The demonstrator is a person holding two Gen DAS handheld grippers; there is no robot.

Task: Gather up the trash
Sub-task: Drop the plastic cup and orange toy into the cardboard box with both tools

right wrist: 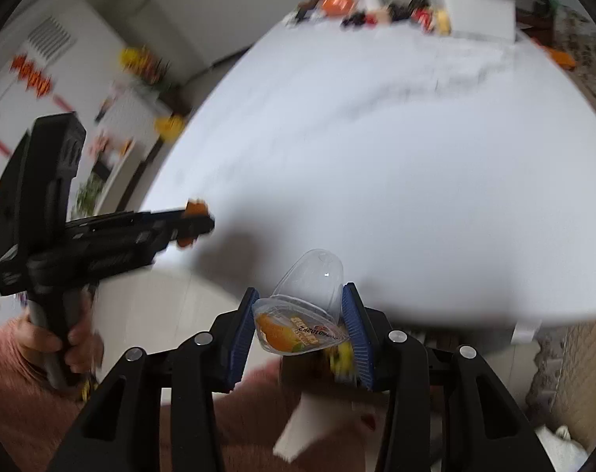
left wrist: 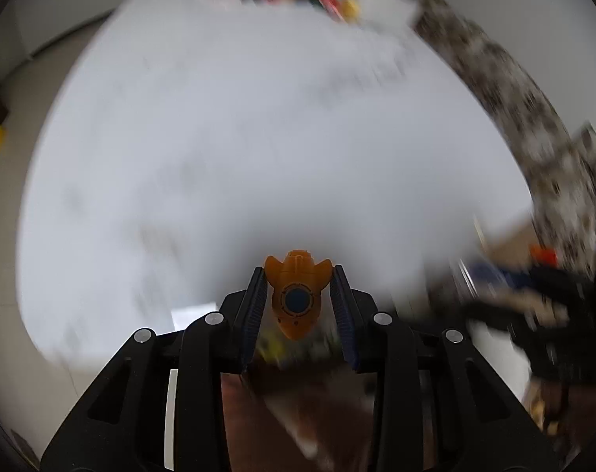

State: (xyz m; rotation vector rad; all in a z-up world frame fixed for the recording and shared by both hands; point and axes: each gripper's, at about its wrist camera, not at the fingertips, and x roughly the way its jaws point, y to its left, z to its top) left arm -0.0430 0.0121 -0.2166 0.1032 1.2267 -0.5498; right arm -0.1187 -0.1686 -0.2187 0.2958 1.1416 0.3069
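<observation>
A wide white desk (left wrist: 258, 137) fills most of both views, blurred by motion. Along its far edge, at the top of each frame, sits a smeared row of clutter (right wrist: 396, 4): an orange round thing, white boxes, and small red and yellow items too blurred to name.

In the right wrist view, the left tool (right wrist: 197, 222) reaches in from the left edge at mid-height. A hand (right wrist: 72, 344) with a pink sleeve grips its black handle in the lower left. The same tool fills the bottom of the left wrist view, its jaws partly closed and pressing on a small orange plastic toy (left wrist: 297, 295), rocket-like, with a round blue centre. The toy sits at bottom centre, above the desk's near edge.

The right tool (right wrist: 300, 316) occupies the bottom of its own view. Its jaws are partly closed and clamp a clear plastic jelly cup (right wrist: 298, 306), tilted, with its printed orange lid peeled forward. The cup sits at bottom centre of the frame, just over the desk's near edge.
</observation>
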